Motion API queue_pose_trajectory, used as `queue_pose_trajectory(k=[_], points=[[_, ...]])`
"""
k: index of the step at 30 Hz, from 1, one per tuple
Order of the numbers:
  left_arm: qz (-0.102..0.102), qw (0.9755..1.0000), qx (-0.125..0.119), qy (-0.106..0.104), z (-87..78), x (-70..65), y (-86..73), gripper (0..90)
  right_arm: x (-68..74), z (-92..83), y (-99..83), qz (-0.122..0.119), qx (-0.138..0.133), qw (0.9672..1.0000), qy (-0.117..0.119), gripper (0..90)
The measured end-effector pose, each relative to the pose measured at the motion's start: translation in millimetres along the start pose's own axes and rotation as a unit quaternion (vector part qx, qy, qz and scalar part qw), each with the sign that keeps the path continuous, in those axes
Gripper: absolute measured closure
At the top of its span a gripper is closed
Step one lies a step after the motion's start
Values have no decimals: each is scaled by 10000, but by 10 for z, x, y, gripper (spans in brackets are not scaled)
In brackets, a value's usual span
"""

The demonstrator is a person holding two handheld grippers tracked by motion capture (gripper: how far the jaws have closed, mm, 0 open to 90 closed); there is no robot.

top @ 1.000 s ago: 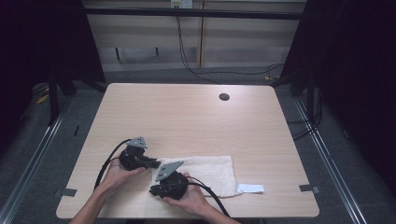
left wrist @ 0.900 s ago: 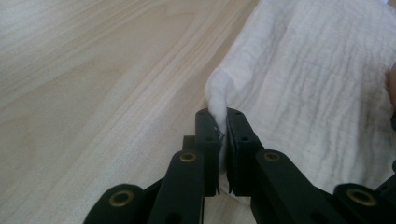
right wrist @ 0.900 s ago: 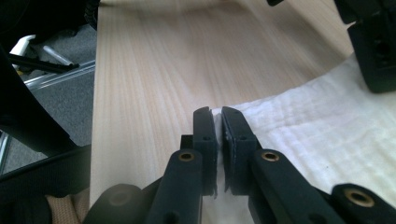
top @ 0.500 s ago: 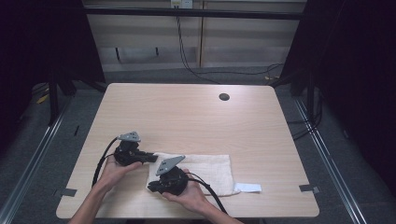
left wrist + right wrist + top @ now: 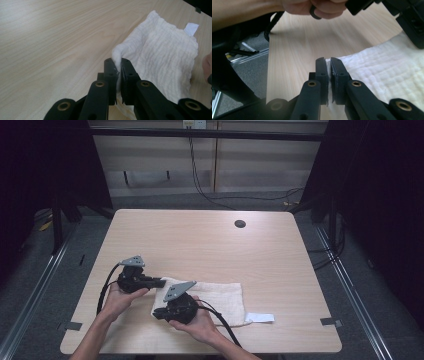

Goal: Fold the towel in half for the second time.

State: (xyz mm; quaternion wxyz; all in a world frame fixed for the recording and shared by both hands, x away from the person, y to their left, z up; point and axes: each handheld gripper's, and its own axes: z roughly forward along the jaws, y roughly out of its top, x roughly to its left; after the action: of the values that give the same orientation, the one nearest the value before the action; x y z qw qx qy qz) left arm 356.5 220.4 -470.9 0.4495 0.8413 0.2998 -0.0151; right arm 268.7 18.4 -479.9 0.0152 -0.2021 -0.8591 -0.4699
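Both the left gripper (image 5: 116, 65) and the right gripper (image 5: 329, 65) were clenched on near corners of the white towel (image 5: 220, 298) on the table (image 5: 210, 245), so the next move probably called for lifting both corners together.

Even overhead light falls on the pale tabletop (image 5: 210, 245) in the high view, while the surroundings sink into near black at both sides; that picture is soft and slightly grainy. Shadows under the hands are faint. In the left gripper view the white cloth (image 5: 160, 52) is bright, nearly washed out, and the far wood glares. In the right gripper view the near hand (image 5: 312, 7) and dark casing are blurred.
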Motion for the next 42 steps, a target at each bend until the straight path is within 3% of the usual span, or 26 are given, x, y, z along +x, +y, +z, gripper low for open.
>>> queue_pose_trajectory(k=[9,13,21,26,31,34,42], points=[[-146,9995,-274,-9,-177,57,14,851,42,11,144,17,-272,9996,42,856],[-63,9993,-240,275,-236,58,22,851,42,40,175,106,-410,9991,49,857],[-68,9978,-533,376,-470,99,99,851,73,110,441,-101,-473,9988,-1,859],[-98,9965,-762,335,-622,99,133,851,117,90,589,-152,-674,9976,91,860],[-124,9977,-506,429,-485,130,111,852,72,99,517,-106,-622,9980,42,860],[-7,9979,-529,371,-407,75,148,851,44,60,442,-59,-660,9978,28,860],[88,9991,-342,233,-188,-28,313,851,11,-264,332,-136,-768,9969,-135,860]])
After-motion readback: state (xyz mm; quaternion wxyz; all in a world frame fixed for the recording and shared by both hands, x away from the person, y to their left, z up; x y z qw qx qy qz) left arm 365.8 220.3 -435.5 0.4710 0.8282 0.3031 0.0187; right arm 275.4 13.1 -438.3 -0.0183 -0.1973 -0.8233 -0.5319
